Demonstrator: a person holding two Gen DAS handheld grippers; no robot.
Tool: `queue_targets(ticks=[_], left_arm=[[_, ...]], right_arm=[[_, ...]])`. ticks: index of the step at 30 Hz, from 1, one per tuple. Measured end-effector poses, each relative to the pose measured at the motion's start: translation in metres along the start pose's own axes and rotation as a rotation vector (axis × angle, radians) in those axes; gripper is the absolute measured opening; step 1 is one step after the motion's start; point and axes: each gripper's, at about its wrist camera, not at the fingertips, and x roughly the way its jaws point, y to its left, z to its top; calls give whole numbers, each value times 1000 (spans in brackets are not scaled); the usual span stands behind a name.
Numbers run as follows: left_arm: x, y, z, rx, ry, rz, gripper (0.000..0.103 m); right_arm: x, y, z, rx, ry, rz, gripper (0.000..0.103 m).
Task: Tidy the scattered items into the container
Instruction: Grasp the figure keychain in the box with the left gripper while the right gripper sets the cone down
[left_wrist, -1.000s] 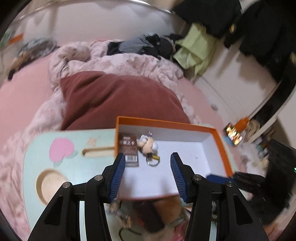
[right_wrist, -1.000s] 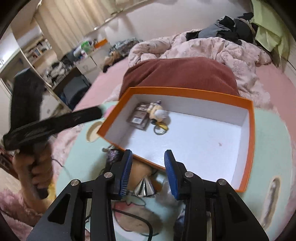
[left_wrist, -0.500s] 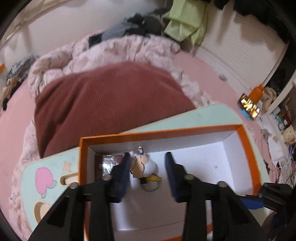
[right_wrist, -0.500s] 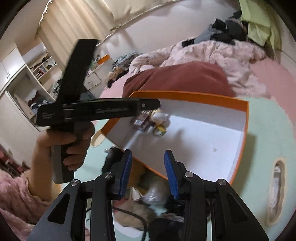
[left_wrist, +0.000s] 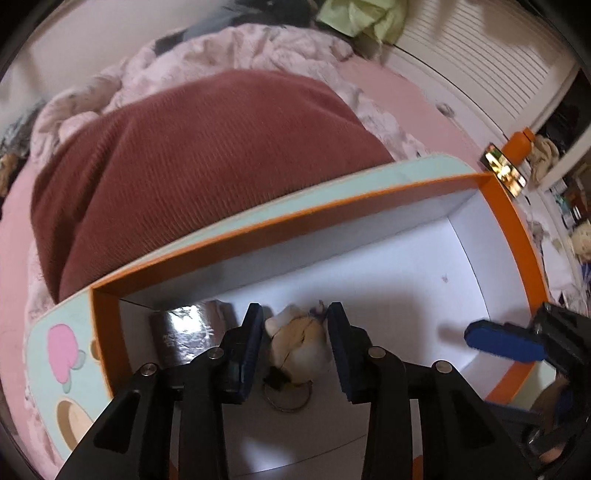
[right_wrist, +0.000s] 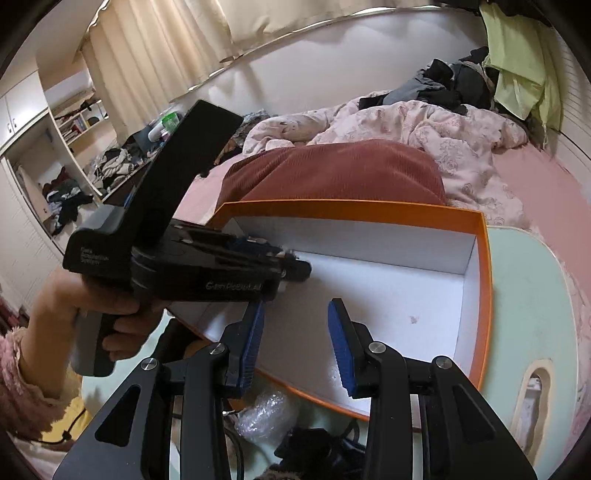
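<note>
Left gripper, jaws parted, straddled the plush keychain inside the orange box; contact unclear. Right gripper hovered spread, empty. Toy looked light, soft; grip its body, not the ring.

The box looks like matt cardboard, orange outside, plain white paper inside. At its left inner corner lies a dark packet with a glossy, foil-like sheen. The figure keychain looks smooth and plastic, with a metal ring below it. The left gripper and right gripper are matt black plastic with ribbed blue pads and shiny metal screws. The table is smooth, painted mint green. The red cushion is ribbed cloth. A crinkled clear plastic wrap lies by the box's near edge.
</note>
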Motion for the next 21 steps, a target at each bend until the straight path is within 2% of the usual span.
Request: queue_targets(ticks=[4, 6, 11, 13, 16, 21], left_arm=[[1, -4, -2, 15, -2, 4, 33], [-4, -3, -3, -8, -23, -23, 33], [-60, 11, -12, -94, -208, -159, 33], [-91, 16, -23, -113, -284, -206, 33], [-123, 20, -44, -102, -350, -230, 33], [-133, 31, -90, -151, -351, -260, 33]], right_arm=[[-4, -7, 1, 49, -15, 46, 37], [-7, -11, 3, 82, -24, 71, 37], [-28, -5, 11, 90, -73, 106, 37], [-35, -1, 17, 81, -87, 99, 38], [-40, 5, 25, 81, -93, 91, 38], [-35, 12, 29, 98, -57, 53, 41]])
